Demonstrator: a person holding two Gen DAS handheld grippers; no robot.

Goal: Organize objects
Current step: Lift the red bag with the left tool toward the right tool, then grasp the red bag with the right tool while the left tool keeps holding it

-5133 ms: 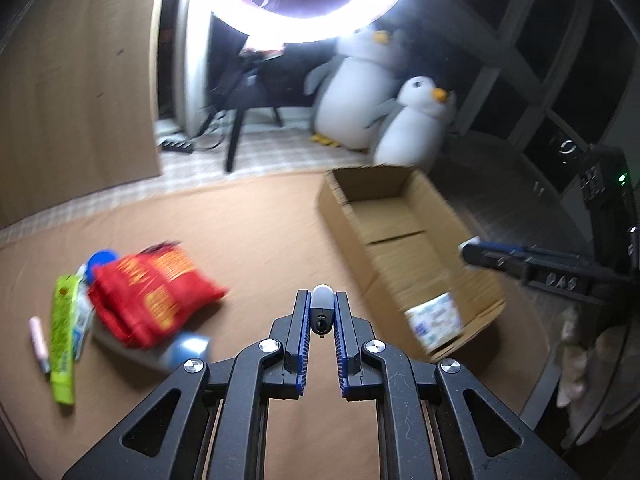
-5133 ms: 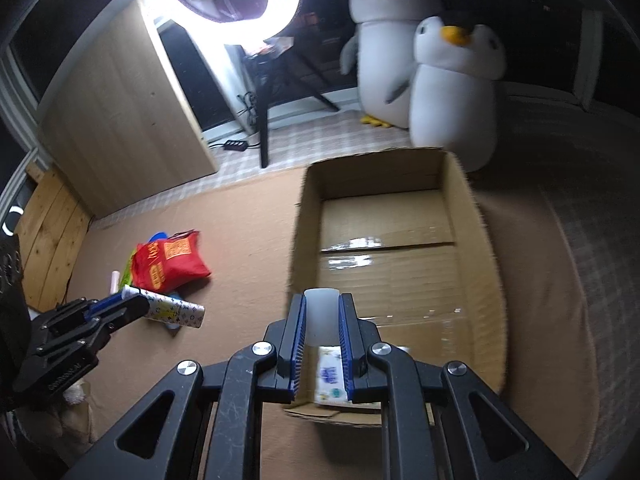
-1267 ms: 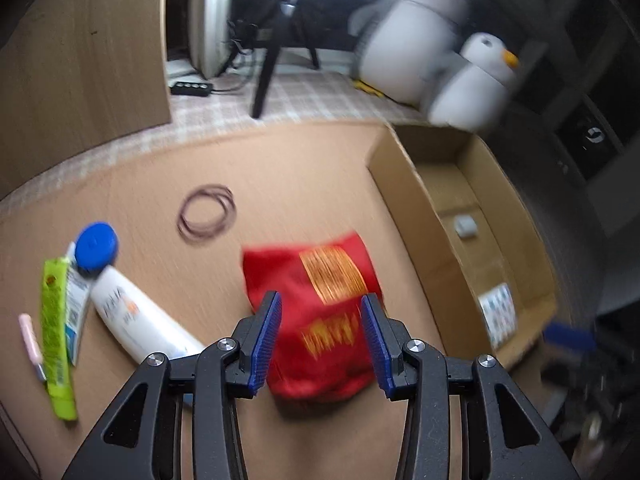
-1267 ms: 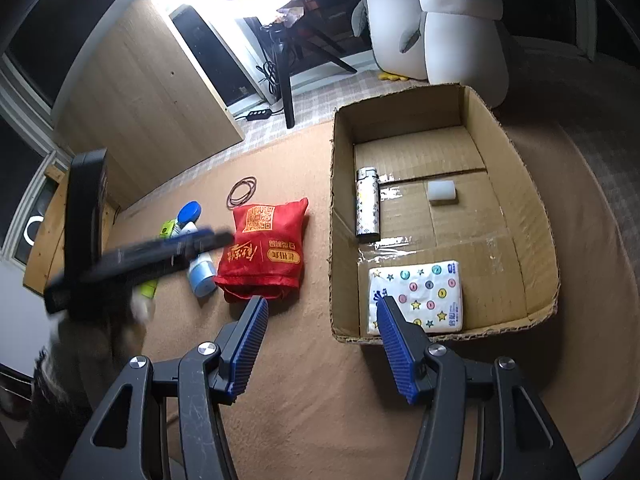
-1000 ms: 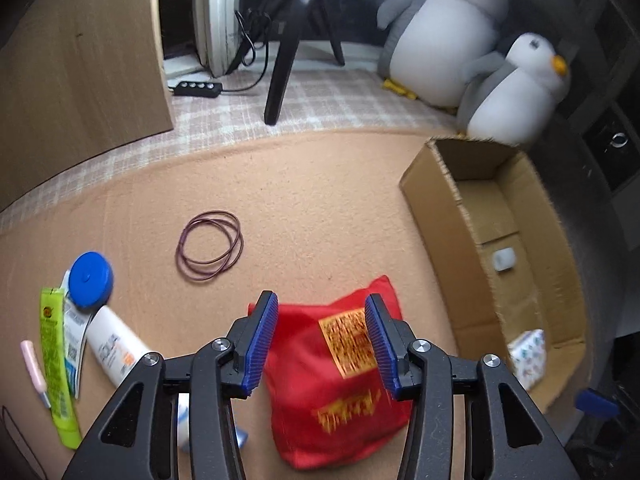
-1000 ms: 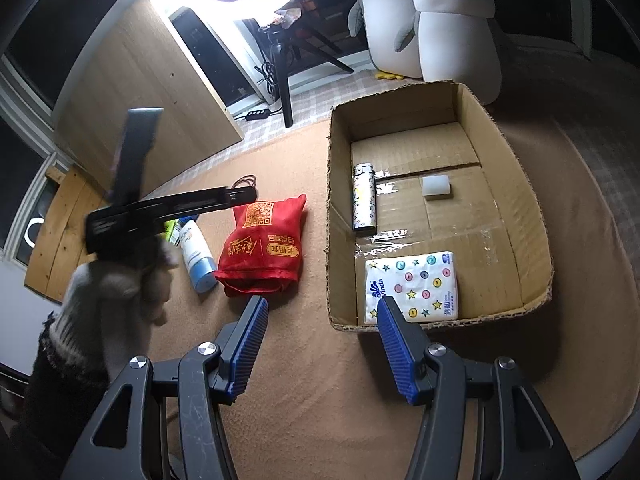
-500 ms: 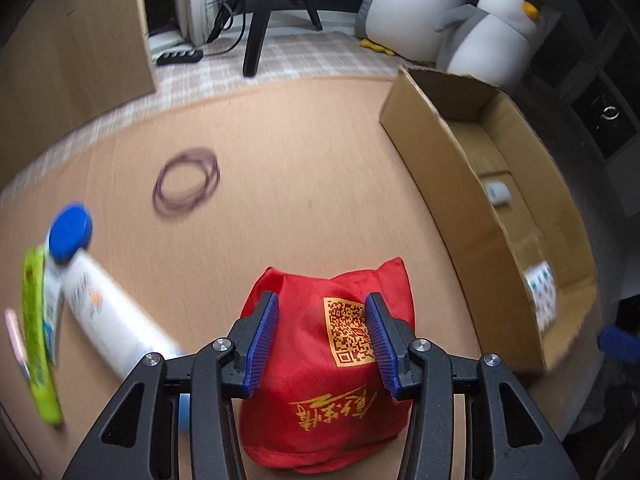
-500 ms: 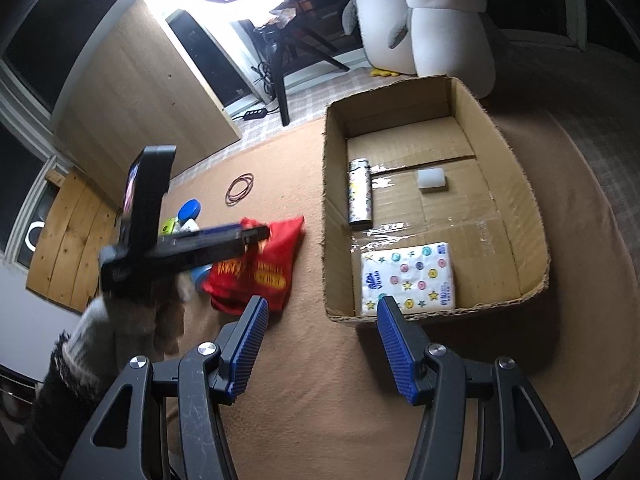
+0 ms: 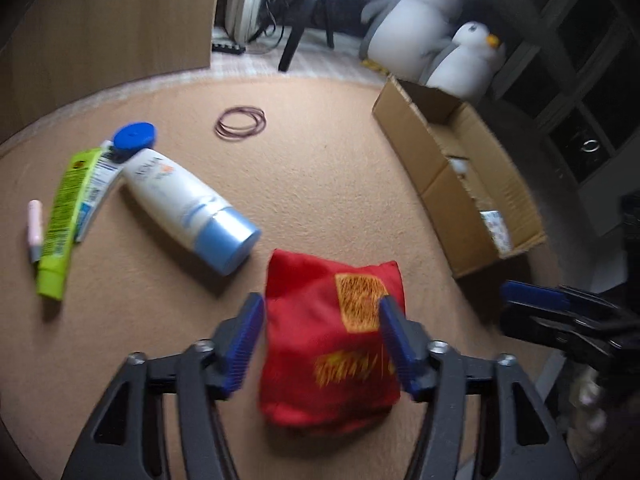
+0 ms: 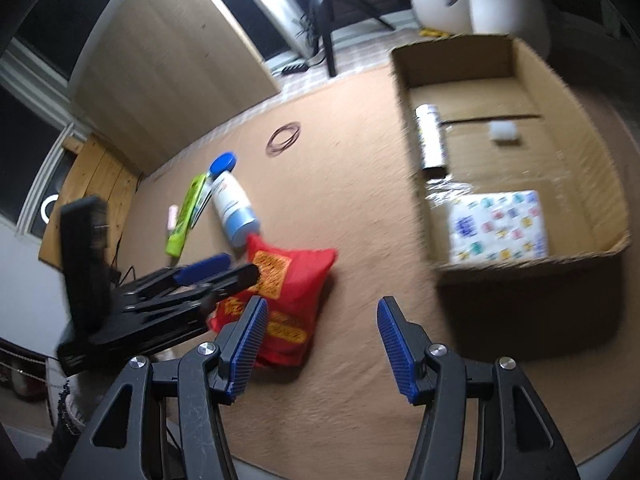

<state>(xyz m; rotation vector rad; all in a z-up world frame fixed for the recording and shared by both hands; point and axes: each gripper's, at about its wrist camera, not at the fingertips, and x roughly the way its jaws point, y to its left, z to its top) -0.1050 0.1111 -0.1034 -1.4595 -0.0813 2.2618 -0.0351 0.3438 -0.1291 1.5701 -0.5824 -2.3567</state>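
Red pouch is what my left claw is straddling right now, jaws spread either side of it and they've just been opening wider, so the pouch sits between the pads but nothing's pinching it yet, it's just lying on the tan mat. My right claw is hanging over bare mat between the pouch and the box, also spread with nothing in it. So that's the next piece, I reckon: close on the pouch and carry it over. Progress so far, going by what's in the box: a patterned tissue pack at the near end, a small can lying along the left wall, and a little white block further back. Three things in. Still out on the mat, working away from the pouch: the white bottle with the pale blue cap just beside it, then the green tube with another thin white and blue tube tucked against it, a blue lid at their far end, a pink stick off at the edge, and the hair ties lying by themselves further up the mat. So I'd call it maybe a third done, with the pouch and around six small bits left. The pouch is soft and floppy, so I'm guessing it'll sag when lifted and I'll need a decent bite on it.
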